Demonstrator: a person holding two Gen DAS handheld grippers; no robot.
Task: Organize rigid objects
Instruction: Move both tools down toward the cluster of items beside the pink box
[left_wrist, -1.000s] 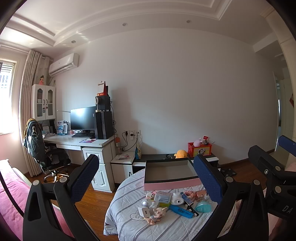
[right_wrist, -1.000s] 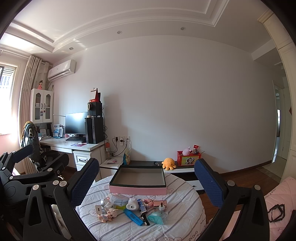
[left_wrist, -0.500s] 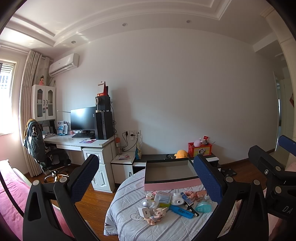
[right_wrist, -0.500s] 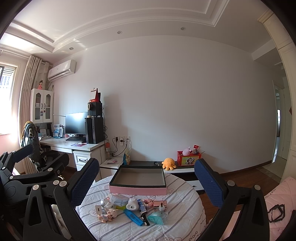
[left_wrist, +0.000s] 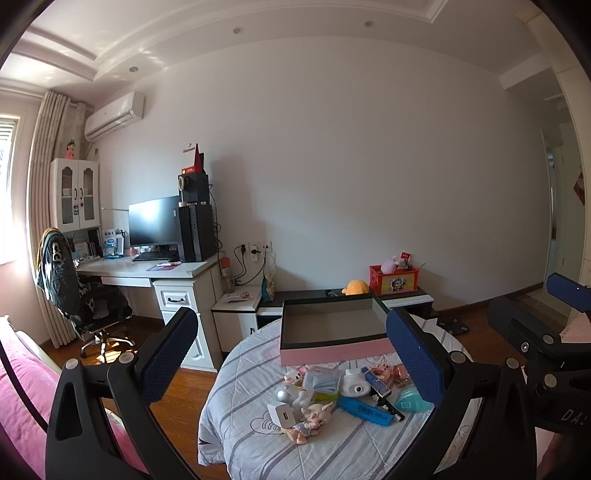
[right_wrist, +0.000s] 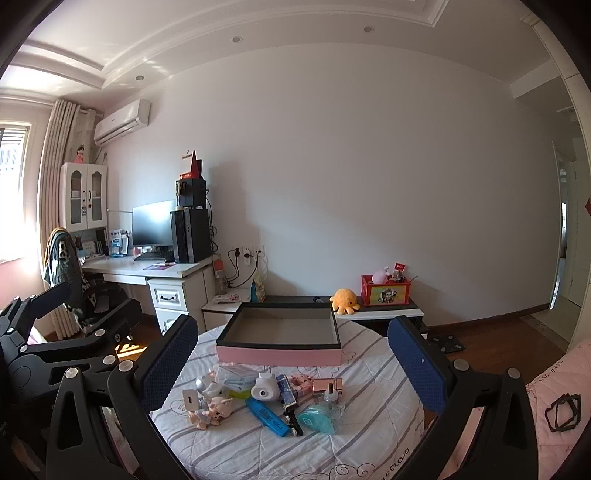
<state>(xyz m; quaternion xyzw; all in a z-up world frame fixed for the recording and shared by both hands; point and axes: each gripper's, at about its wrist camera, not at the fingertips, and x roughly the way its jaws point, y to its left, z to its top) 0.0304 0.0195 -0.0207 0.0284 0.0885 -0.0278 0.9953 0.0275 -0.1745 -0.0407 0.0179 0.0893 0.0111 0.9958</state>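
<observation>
Here each hand-held gripper (left_wrist: 291, 354) (right_wrist: 291, 356) gapes wide, holding and touching nothing

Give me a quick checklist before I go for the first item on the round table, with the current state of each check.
1. Left gripper open, holding nothing: ok.
2. Right gripper open, holding nothing: ok.
3. Pink box looks empty, open side up: ok.
4. Blue marker lies on top, unobstructed: ok.
5. Items spaced for a clean grasp: not ok; white toy camera and neighbours touch.
6. Grippers near the pile: not ok, both well back.
</observation>
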